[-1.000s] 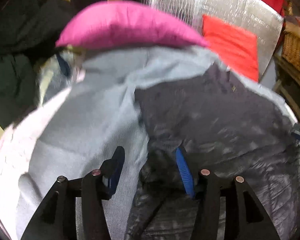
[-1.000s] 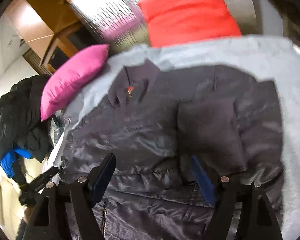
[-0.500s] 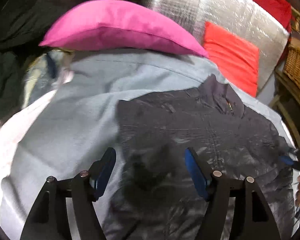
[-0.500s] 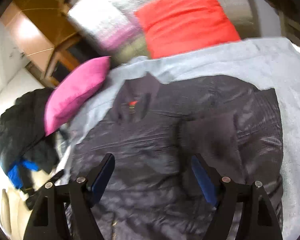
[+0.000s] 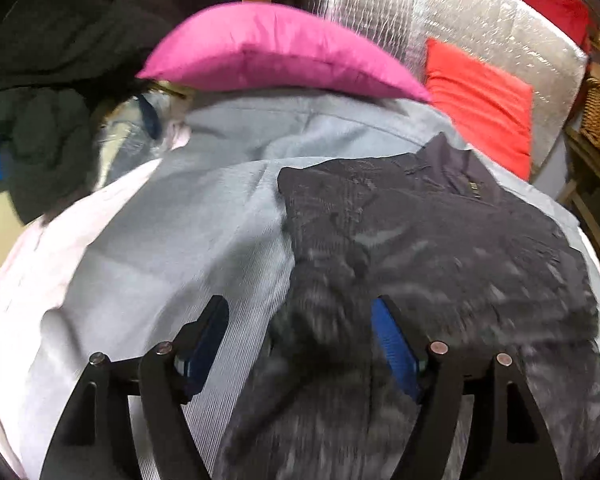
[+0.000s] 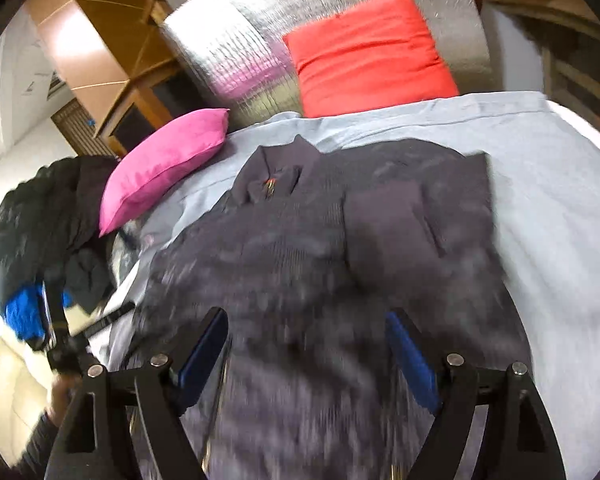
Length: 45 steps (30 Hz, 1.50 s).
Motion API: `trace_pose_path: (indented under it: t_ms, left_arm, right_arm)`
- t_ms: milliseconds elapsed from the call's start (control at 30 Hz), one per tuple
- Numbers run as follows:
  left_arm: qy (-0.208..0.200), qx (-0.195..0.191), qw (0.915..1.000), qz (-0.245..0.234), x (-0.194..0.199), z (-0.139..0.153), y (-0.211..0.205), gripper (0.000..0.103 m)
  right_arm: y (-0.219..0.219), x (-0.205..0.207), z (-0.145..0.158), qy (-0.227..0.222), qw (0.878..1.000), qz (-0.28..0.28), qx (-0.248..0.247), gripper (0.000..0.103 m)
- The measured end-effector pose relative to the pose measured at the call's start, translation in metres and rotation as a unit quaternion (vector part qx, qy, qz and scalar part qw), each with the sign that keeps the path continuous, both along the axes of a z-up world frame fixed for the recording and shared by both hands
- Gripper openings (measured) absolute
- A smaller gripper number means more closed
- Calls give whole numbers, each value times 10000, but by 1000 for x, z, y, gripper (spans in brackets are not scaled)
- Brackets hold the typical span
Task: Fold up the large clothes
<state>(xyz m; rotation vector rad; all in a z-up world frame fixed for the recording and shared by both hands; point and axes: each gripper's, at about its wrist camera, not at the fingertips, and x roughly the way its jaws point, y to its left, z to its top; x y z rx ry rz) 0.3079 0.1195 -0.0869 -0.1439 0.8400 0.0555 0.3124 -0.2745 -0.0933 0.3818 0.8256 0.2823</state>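
While the dark jacket (image 6: 340, 240) lies collar-away along the bed (image 6: 560, 208), both grippers' jaws gape empty, the left gripper (image 5: 300, 336) having just widened; bare sheet flanks it.

left gripper (image 5: 300, 332) jaws apart, just been opening, pads clear of fabric, angled down; right gripper (image 6: 306, 340) jaws wide, gripping nothing, angled down; person's hand (image 6: 62, 390) at lower left of right view

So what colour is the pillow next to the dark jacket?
Bright pink. The pillow shows best in the left wrist view, just behind the jacket.
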Motion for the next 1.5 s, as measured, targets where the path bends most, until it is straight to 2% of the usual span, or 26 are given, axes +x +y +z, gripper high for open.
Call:
trace_pose_path:
  t_ms: [167,300,433,567,667,800,1000,1133,1500]
  left_arm:
    - [-76,127,9999,-33,-61,22,-4,79]
    - [-84,51,9999,-32,-101,28,-4,80]
    - [-34,38,10000,-44,-134,29,-6,80]
    - [34,132,9999,-10,-160,26,-8,80]
    - [39,140,9999,29,-177,25,-6,80]
    - [-3,58,9999,146,-204,16,7,80]
    - [342,-236,9979,489,-240,-16,36,80]
    - [465,-295,9965,633,-258,-29,43,80]
    - [362,-261,9978,495,-281,-27,31,80]
  right_arm:
    - [-14,-91,-8,-29,9994,-346,-33,84]
    - [-33,-157,-24,109,9976,-686,78,84]
    - [-49,-201,-42,329,9946,-956,223,84]
    - [-61,-234,-46,211,9934,-1114,188,84]
    - [-74,-248,-47,224,9907,-1307,298,84]
    - [-85,-258,-42,-1,9887,-1424,476,84]
    - [-98,-264,-49,58,9845,-1551,815,84]
    - [-102,-268,-54,133,9838,-1522,933,84]
    - [-103,-270,-59,241,9840,-1449,1006,84]
